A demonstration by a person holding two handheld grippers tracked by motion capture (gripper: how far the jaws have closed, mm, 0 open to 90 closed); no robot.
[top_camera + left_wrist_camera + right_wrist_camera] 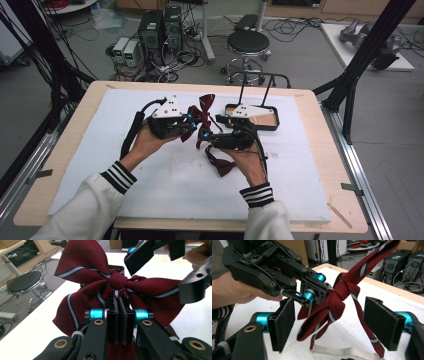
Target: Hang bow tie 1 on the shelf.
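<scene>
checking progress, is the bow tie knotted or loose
Knotted: the bow tie has a tight centre knot with loops fanned to both sides. The left tool is shut on it just below the knot.

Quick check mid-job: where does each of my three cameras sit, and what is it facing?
High view: above the person's side, looking forward and down on the table; forearms, hands, both grippers show.
Left gripper view: on the left gripper, facing the bow tie it pinches.
Right gripper view: on the right gripper, jaws wide around the tails.
All share the bow tie.
</scene>
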